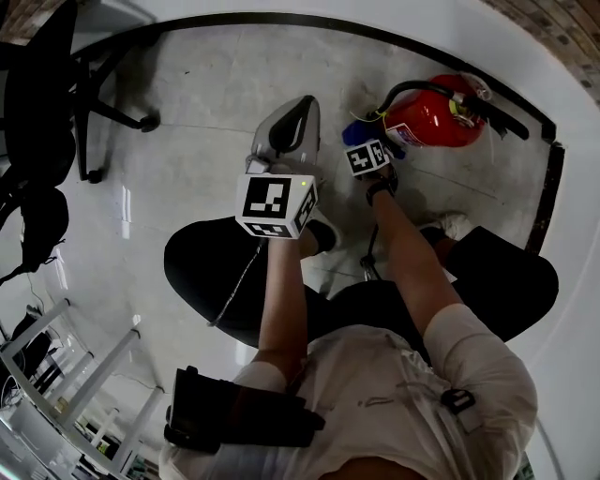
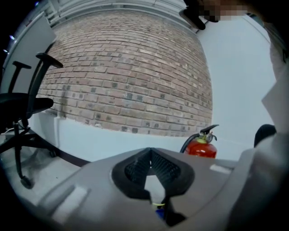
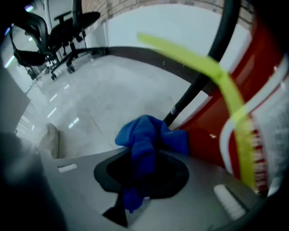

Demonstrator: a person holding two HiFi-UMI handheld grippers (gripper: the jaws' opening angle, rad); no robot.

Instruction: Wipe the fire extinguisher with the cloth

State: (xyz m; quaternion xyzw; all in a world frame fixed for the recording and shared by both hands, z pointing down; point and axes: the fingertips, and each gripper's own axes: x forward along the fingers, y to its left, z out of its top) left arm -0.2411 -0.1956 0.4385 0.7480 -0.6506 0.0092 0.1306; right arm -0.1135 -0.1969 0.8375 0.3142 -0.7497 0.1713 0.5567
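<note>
Two grippers seen. R gripper [image 3: 145,159]: fingers pinch blue cloth [image 3: 146,134], cloth pressed vs red fire extinguisher [image 3: 212,140], just beside its black hose [image 3: 195,85]. Extinguisher upright on floor [image 1: 216,84] by white wall [image 2: 239,90]. L gripper [image 2: 150,157]: fingers pressed together, empty, apart from extinguisher.

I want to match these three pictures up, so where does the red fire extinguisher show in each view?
Head view: the fire extinguisher is at the upper right.
Left gripper view: small and upright, at the lower right of centre.
Right gripper view: very close, filling the right side, just behind the blue cloth.
Shared landmark: the black skirting strip.
</note>
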